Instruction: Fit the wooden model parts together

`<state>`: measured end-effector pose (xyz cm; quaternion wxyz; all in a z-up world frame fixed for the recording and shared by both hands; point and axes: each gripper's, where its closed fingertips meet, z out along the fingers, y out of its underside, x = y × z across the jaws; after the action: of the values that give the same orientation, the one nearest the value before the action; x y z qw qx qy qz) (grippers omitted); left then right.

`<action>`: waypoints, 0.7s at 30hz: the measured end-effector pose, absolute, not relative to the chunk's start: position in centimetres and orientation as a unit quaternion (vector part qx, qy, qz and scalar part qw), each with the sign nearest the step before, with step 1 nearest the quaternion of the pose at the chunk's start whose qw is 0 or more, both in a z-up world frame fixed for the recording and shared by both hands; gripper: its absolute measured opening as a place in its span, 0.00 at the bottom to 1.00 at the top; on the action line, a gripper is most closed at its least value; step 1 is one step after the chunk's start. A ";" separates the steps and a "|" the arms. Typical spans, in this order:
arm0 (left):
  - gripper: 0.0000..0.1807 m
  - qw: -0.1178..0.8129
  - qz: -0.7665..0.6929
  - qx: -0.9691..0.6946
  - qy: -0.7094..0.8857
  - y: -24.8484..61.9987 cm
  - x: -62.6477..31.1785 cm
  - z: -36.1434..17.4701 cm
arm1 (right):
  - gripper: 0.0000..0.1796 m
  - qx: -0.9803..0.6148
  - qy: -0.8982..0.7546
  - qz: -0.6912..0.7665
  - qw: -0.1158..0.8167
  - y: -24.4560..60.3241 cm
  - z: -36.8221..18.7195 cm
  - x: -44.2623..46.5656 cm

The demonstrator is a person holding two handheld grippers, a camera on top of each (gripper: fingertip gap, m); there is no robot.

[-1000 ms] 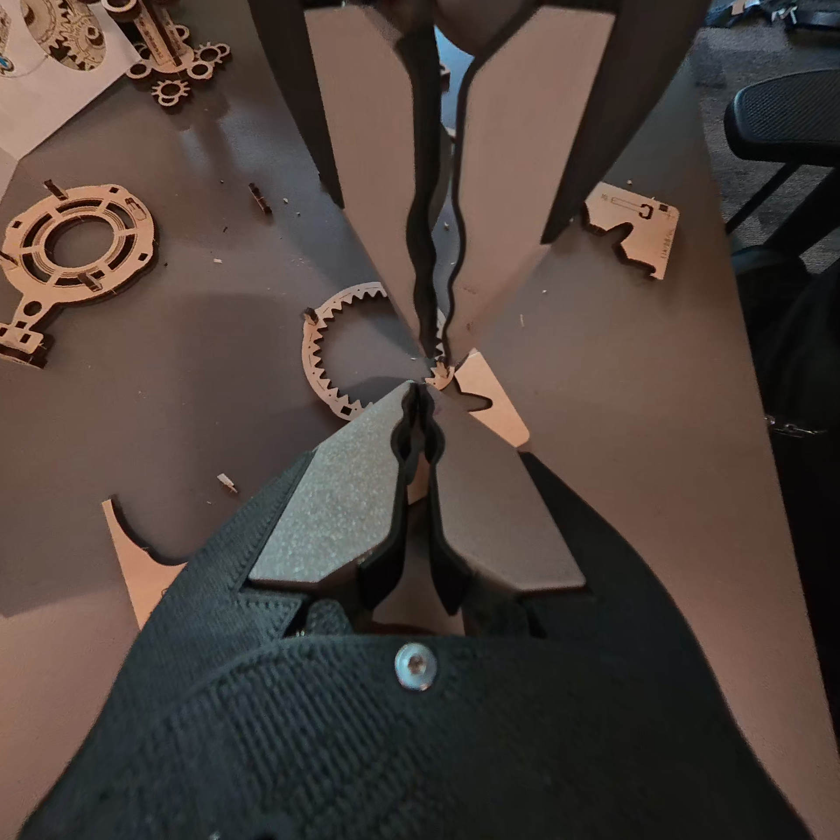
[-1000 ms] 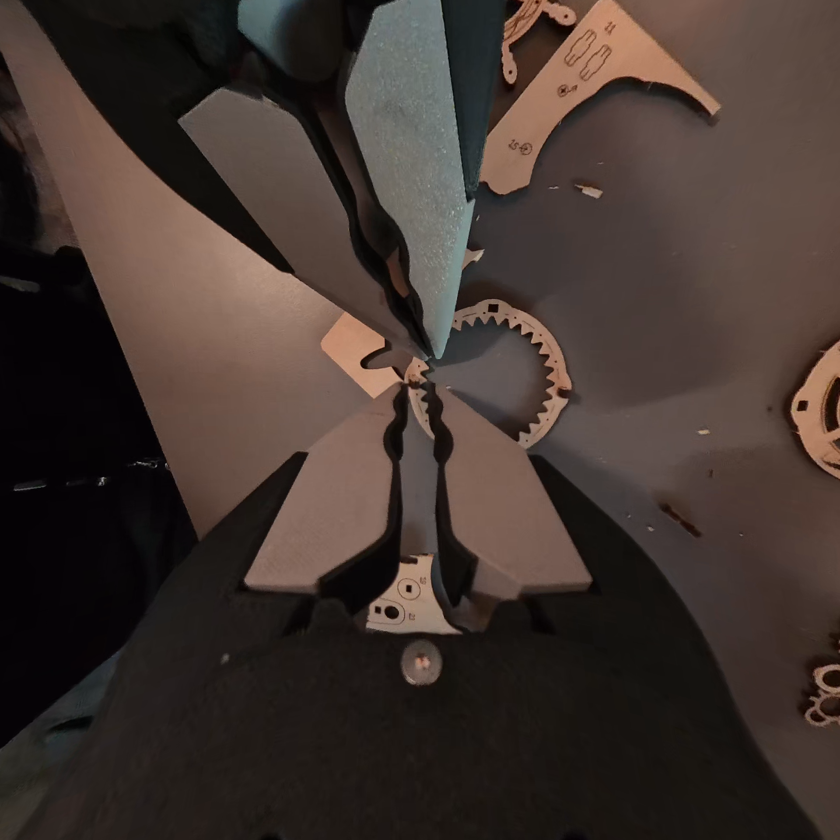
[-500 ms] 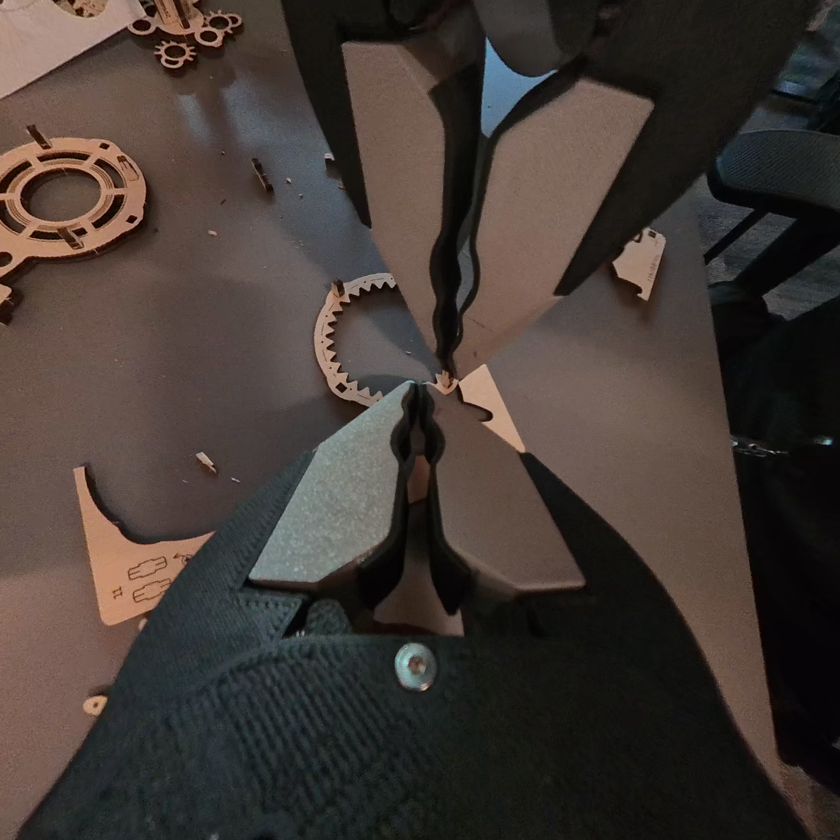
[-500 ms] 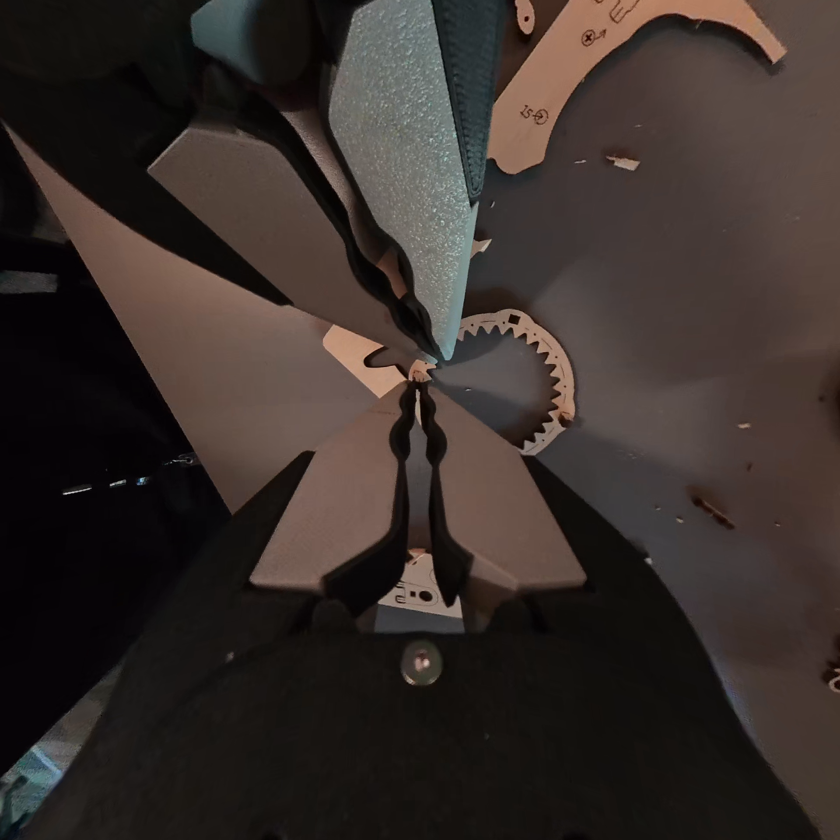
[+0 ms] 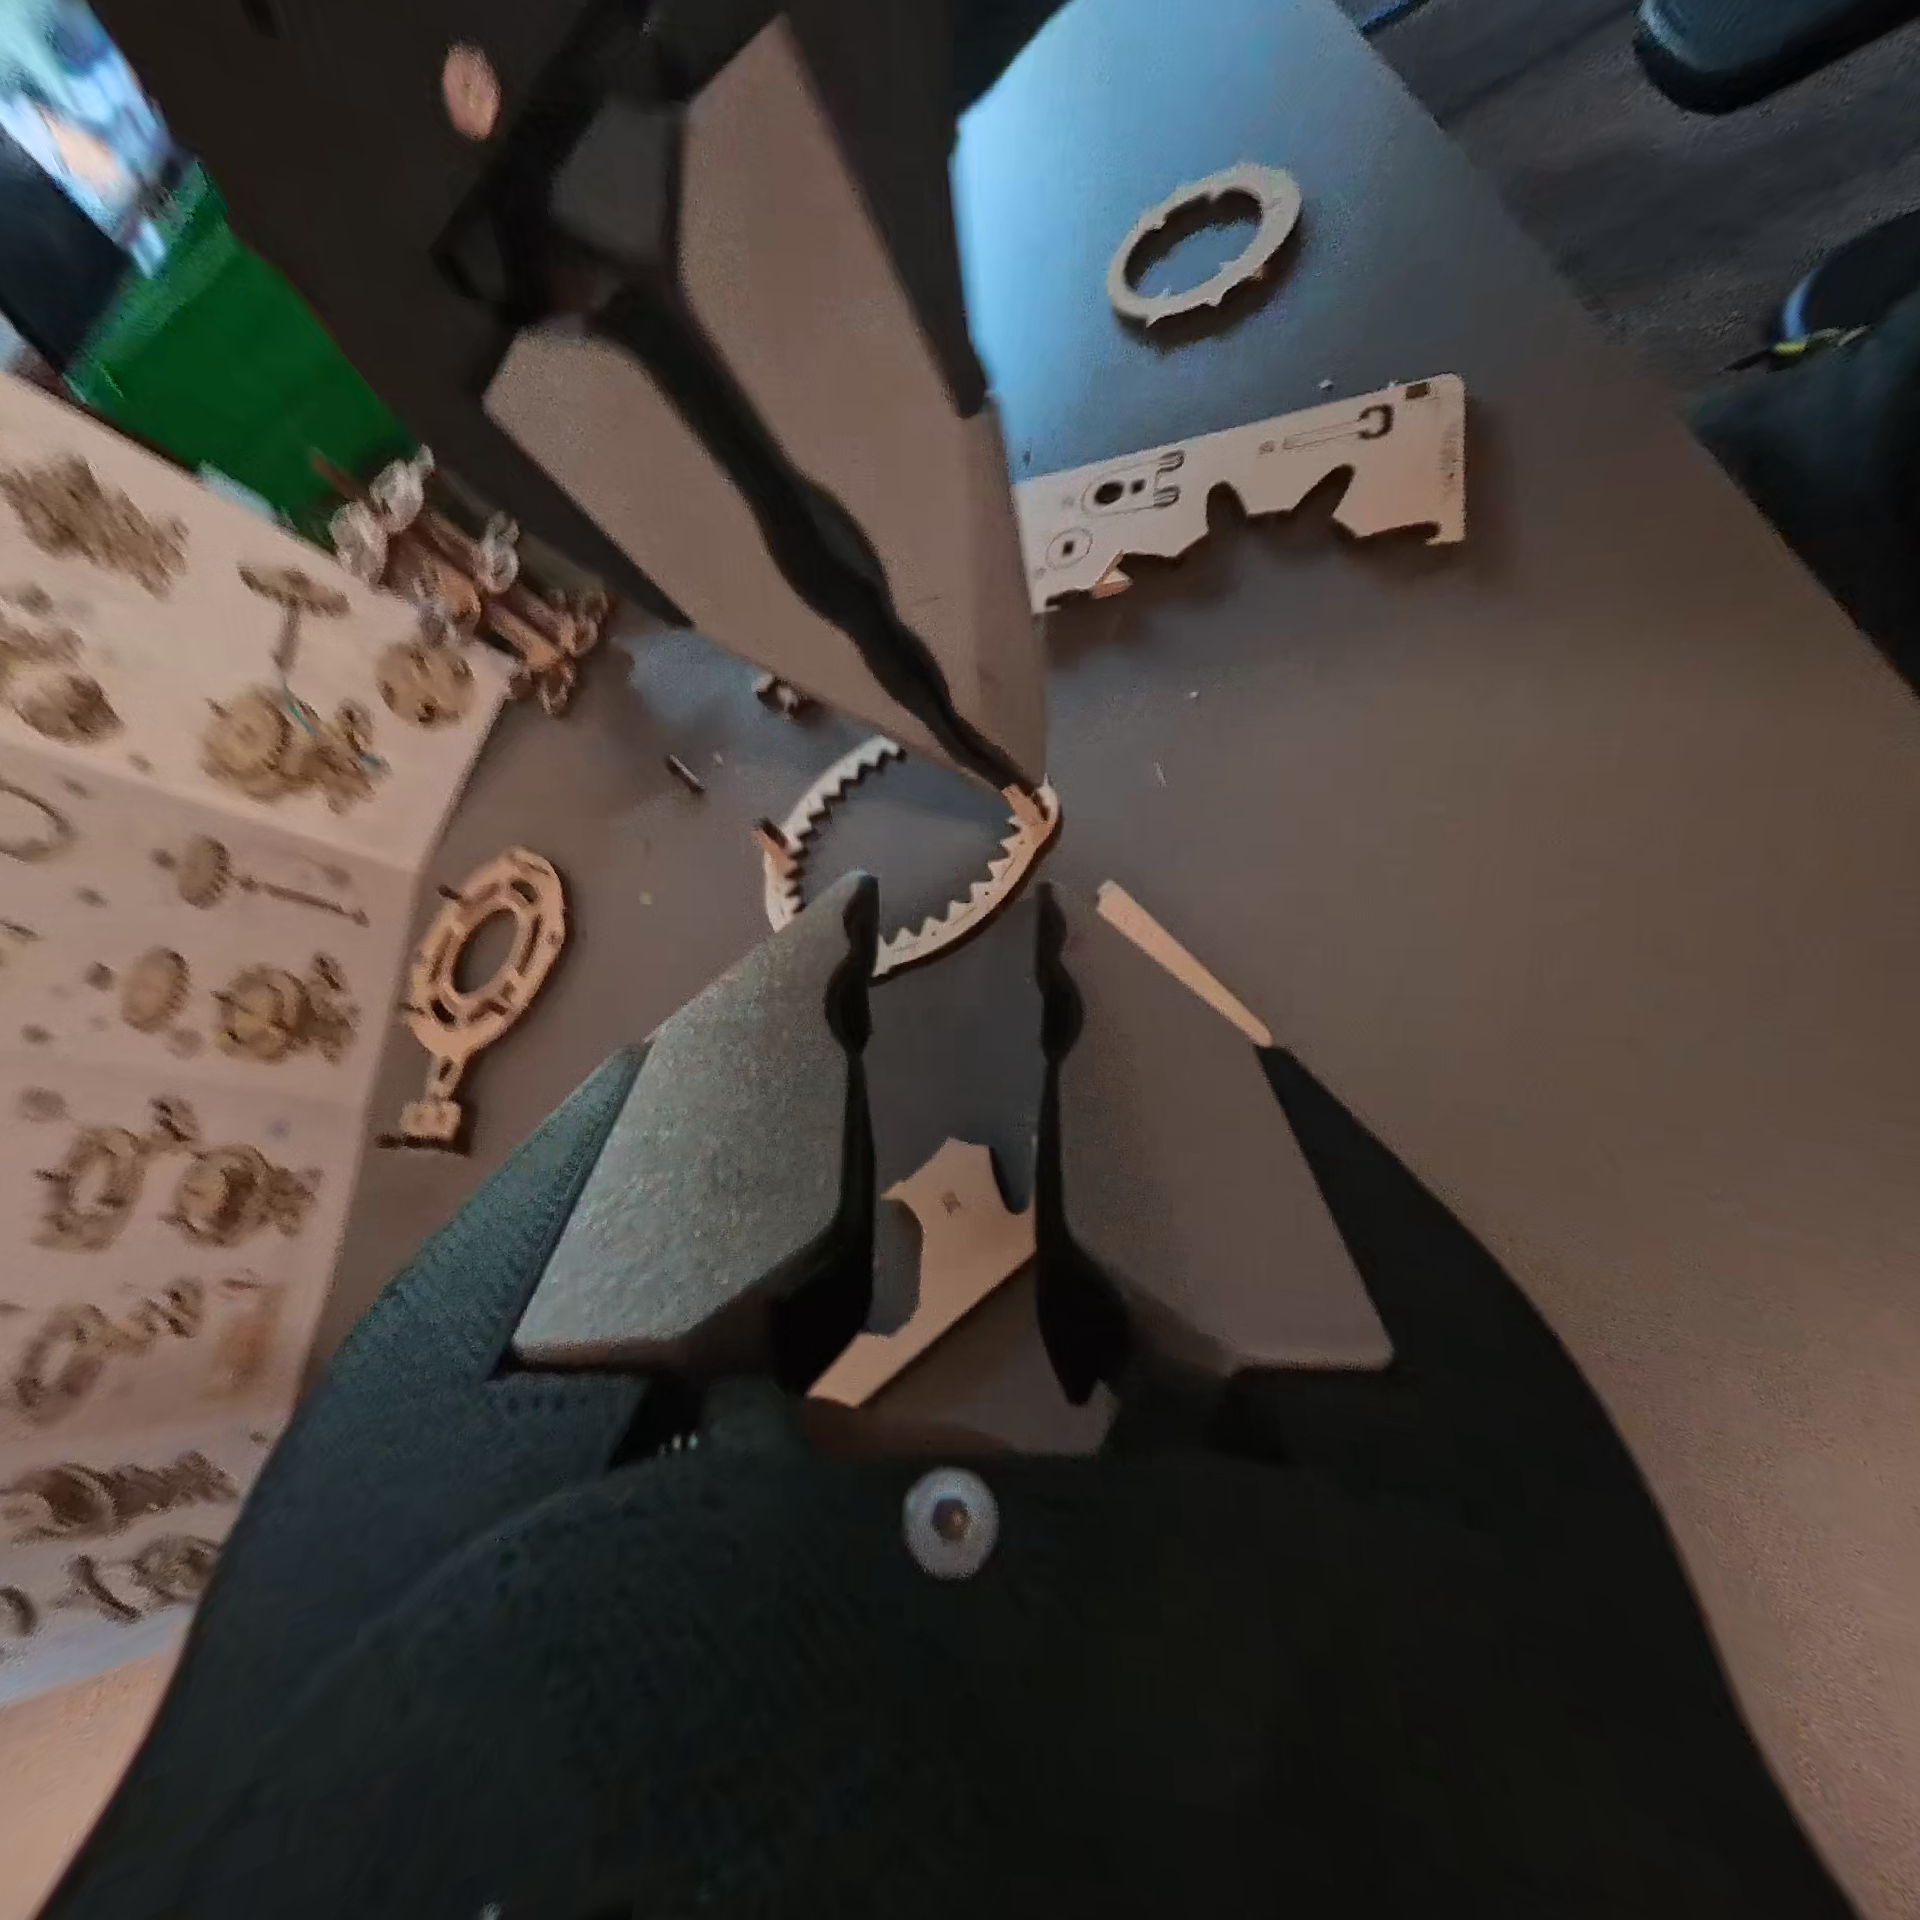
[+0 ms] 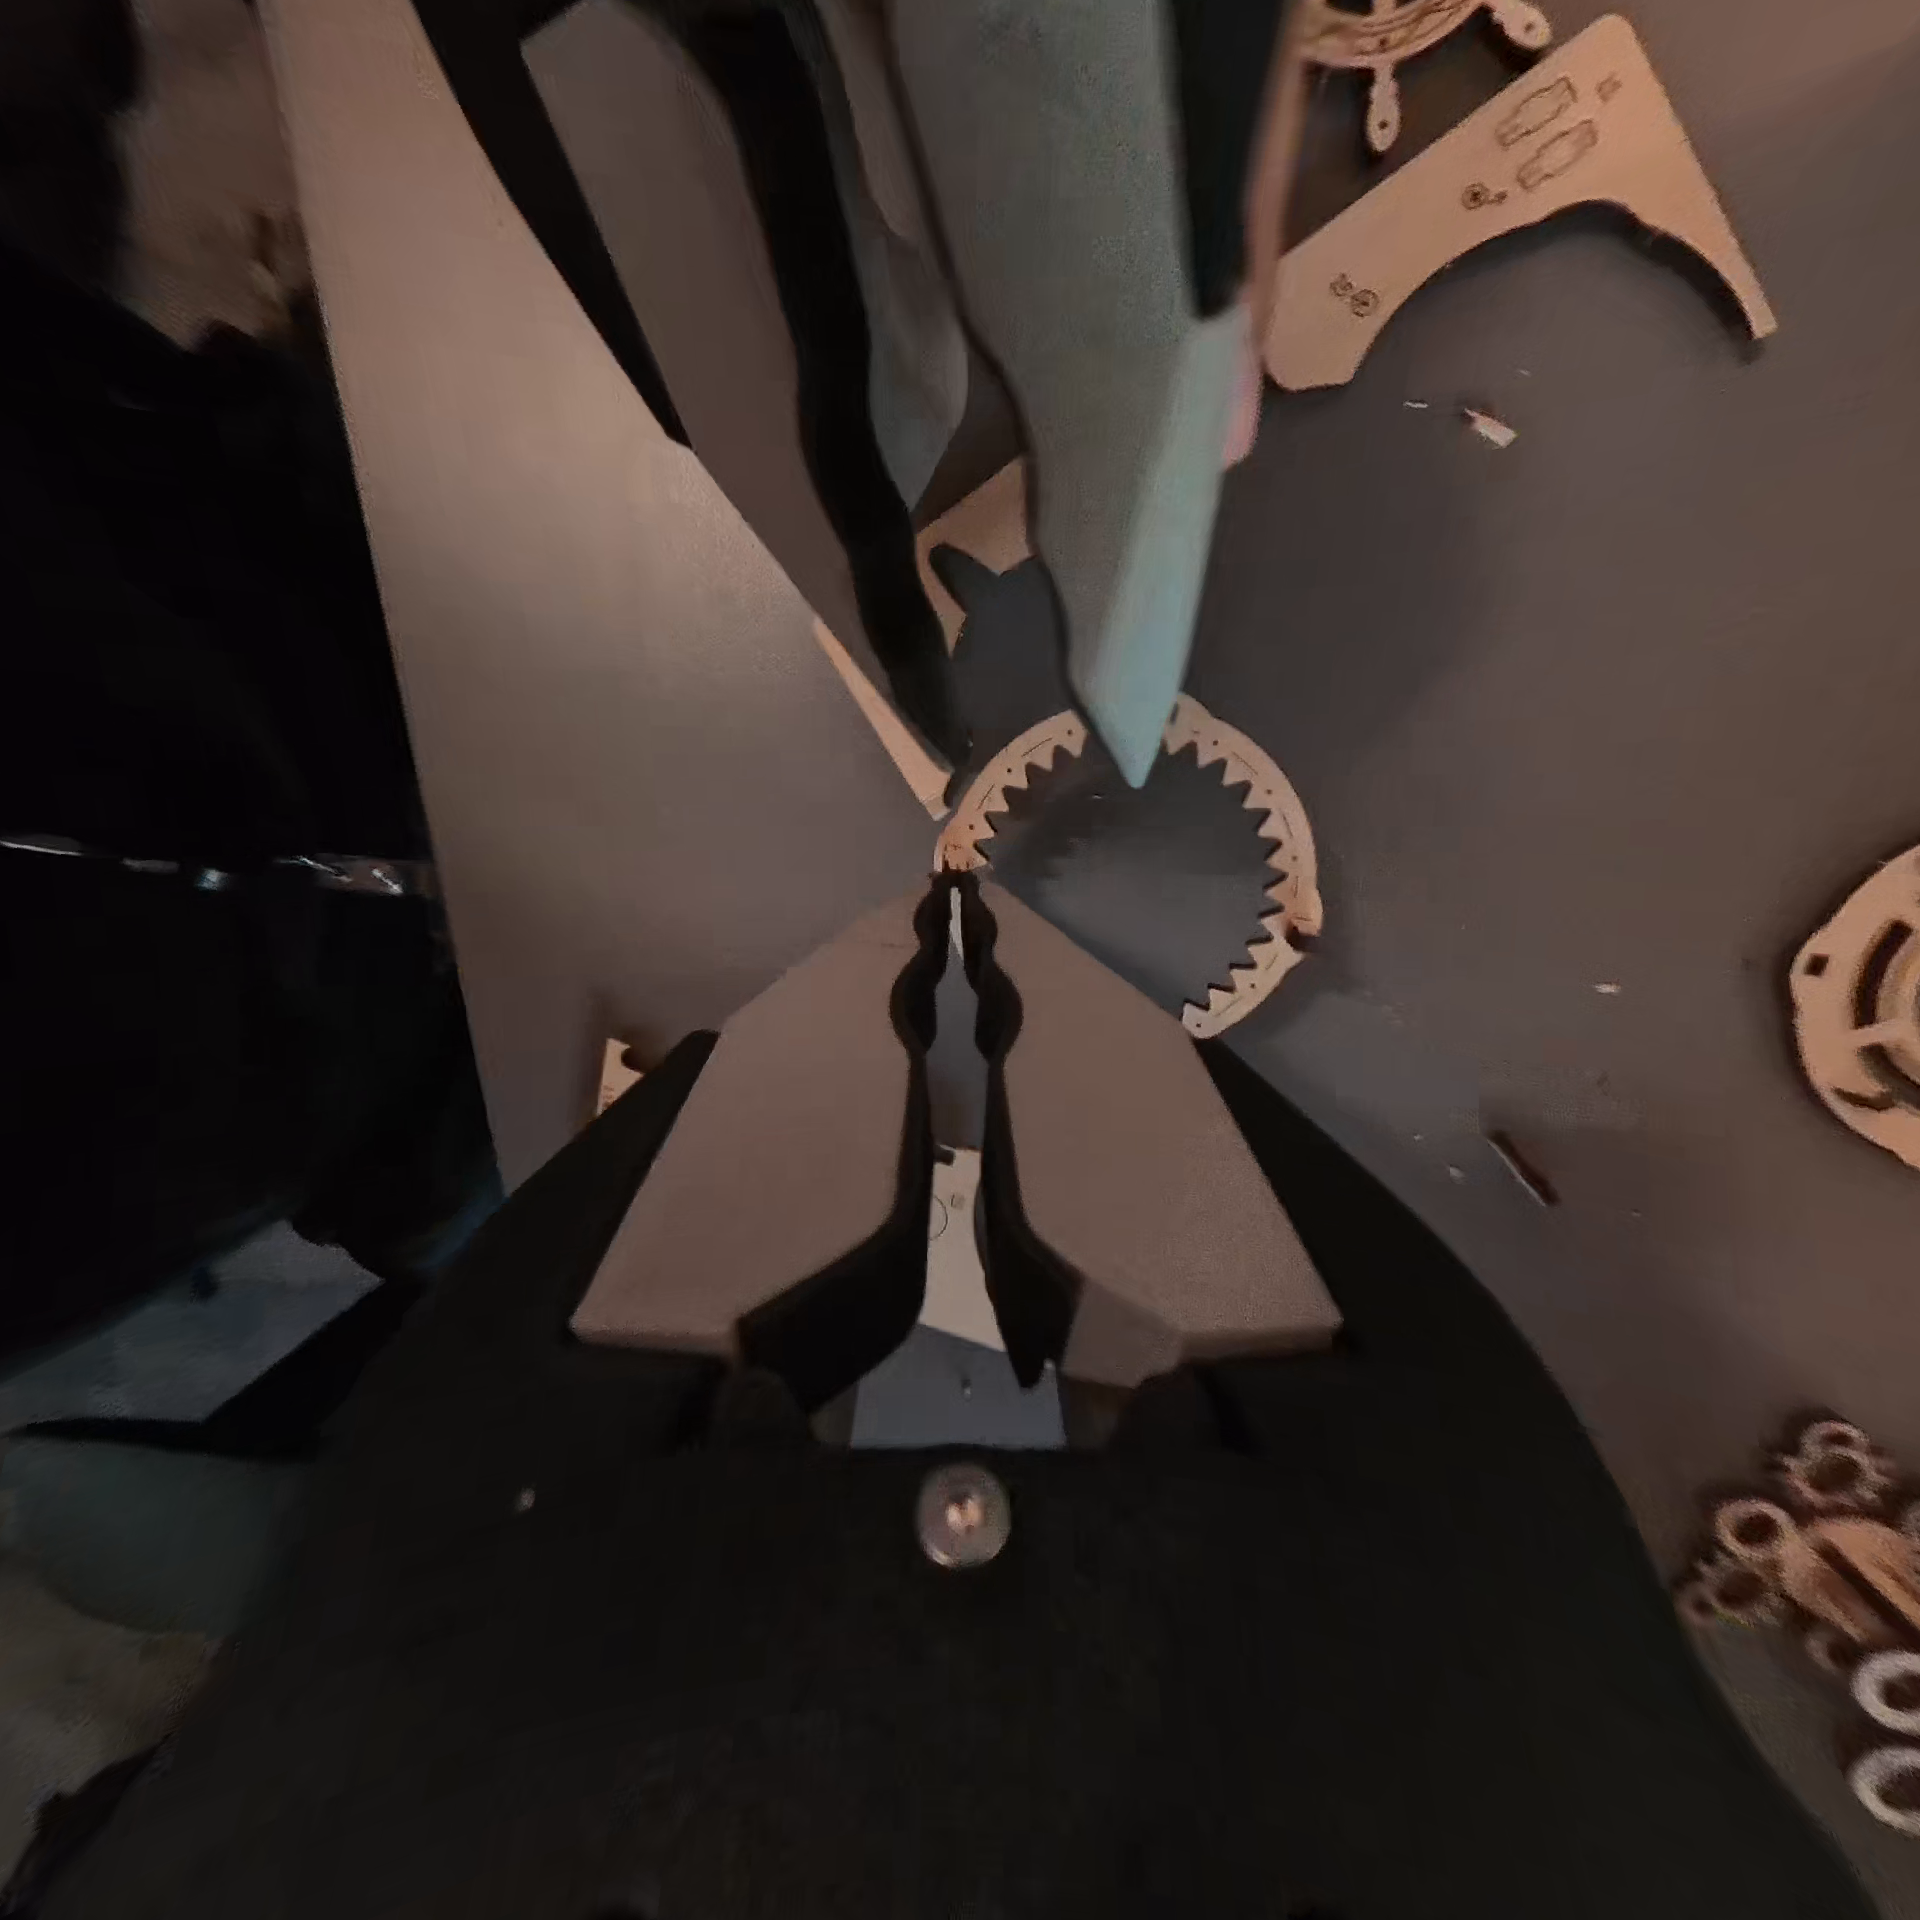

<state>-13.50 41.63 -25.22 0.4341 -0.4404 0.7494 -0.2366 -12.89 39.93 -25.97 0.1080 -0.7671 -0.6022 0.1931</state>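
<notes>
A wooden ring with inner teeth [image 5: 914,940] lies on the dark table [image 5: 1403,935]; it also shows in the right wrist view [image 6: 1283,831]. My right gripper [image 6: 956,885] is shut on the ring's rim, and in the left wrist view it [image 5: 1016,781] comes in from above. My left gripper [image 5: 951,899] is open and empty, with its jaws over the near side of the ring. In the right wrist view it [image 6: 1039,764] reaches in from the top. A flat notched wooden piece [image 5: 956,1216] lies on the table under the left fingers.
An instruction sheet [image 5: 156,935] covers the left of the table. A round slotted frame part [image 5: 483,966], a notched offcut [image 5: 1247,488], a thin ring [image 5: 1205,249] and a gear cluster [image 6: 1808,1558] lie around. A curved offcut [image 6: 1507,208] lies beyond. The table edge runs at the right. Less than 4 cm separates the two grippers' tips. The flat notched wooden piece [image 5: 956,1216] lies around 6 cm away from my left fingertips.
My left gripper has opened and drawn back and up from the meeting point, and its view has swung left. The right gripper still pinches the ring's rim.
</notes>
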 end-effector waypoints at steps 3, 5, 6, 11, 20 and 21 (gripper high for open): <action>0.10 0.454 -0.226 -0.398 0.765 41.1 -13.2 -25.4 | 0.00 -0.742 -0.615 0.238 0.119 39.8 -26.4 -12.6; 0.08 0.410 -0.214 -0.414 0.784 41.1 -13.2 -26.8 | 0.00 -0.727 -0.641 0.216 0.118 40.1 -27.0 -12.1; 0.07 0.387 -0.217 -0.423 0.790 40.9 -13.2 -27.3 | 0.00 -0.715 -0.657 0.208 0.117 40.0 -27.1 -12.1; 0.04 0.303 -0.269 -0.510 0.759 41.1 -12.8 -27.9 | 0.00 -0.682 -0.714 0.114 0.109 40.5 -27.2 -11.7; 0.04 0.264 -0.289 -0.552 0.736 40.2 -12.1 -28.0 | 0.00 -0.674 -0.716 0.099 0.149 40.2 -27.0 -11.5; 0.04 0.263 -0.288 -0.554 0.736 40.2 -12.1 -28.0 | 0.00 -0.677 -0.713 0.103 0.149 40.2 -27.0 -11.5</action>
<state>-12.09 40.16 -28.00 0.2633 -0.5536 0.7355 -0.2884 -11.47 40.20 -26.98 0.1489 -0.6769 -0.7134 0.1031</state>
